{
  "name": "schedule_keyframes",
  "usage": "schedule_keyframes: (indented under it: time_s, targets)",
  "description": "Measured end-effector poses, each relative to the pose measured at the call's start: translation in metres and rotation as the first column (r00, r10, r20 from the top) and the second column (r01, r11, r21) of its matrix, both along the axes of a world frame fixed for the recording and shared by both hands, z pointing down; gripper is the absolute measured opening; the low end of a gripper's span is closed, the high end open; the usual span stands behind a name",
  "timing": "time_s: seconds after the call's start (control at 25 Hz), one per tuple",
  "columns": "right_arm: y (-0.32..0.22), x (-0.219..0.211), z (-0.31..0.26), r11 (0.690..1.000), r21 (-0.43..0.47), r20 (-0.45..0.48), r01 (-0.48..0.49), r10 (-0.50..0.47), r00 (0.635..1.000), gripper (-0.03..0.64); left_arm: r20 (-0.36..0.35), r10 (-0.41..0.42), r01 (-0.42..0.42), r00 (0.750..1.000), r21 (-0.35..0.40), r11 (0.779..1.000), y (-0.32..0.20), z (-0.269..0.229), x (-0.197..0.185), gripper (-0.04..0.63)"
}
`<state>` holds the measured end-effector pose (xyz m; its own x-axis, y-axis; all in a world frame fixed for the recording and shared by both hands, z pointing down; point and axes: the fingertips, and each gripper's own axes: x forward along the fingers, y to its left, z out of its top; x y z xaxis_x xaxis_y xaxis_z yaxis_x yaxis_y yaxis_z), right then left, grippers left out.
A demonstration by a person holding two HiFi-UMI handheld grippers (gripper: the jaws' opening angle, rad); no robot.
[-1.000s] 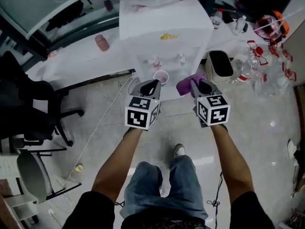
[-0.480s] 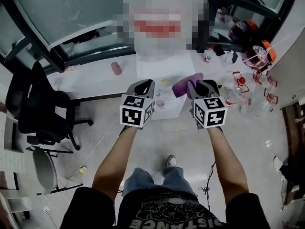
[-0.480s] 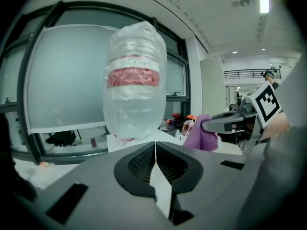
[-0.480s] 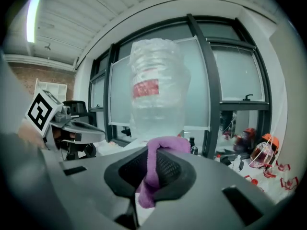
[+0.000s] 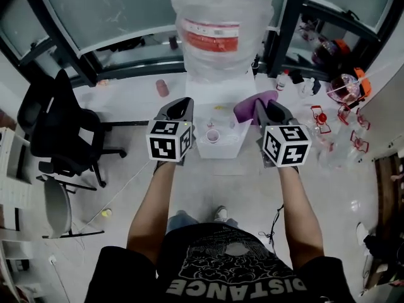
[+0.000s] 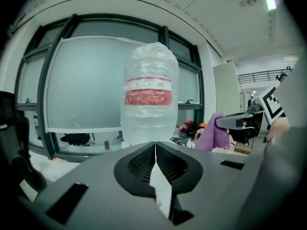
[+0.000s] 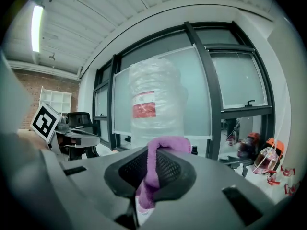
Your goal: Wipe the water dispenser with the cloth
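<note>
Purple cloth (image 7: 165, 145) is sitting pinched in the right claw (image 5: 264, 111), draped forward, seemingly ready for wiping; the left claw (image 6: 155, 163) is hovering closed and empty, both facing the water dispenser (image 5: 221, 115) just ahead.

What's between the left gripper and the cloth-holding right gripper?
In the head view, the white water dispenser, with a small pink cup at its front, stands between them; nothing else.
</note>
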<state>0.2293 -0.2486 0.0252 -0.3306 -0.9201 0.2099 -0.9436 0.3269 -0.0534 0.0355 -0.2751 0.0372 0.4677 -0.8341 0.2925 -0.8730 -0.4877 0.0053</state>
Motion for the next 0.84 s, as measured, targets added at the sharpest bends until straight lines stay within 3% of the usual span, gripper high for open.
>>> schedule_keyframes:
  time_s: [0.84]
  targets:
    - [-0.024,0.014,-0.013,0.998,0.040,0.018,0.038,-0.039,0.999,0.032,0.061,0.004,-0.006,0.998,0.020,1.000,-0.014,-0.011,0.025,0.026]
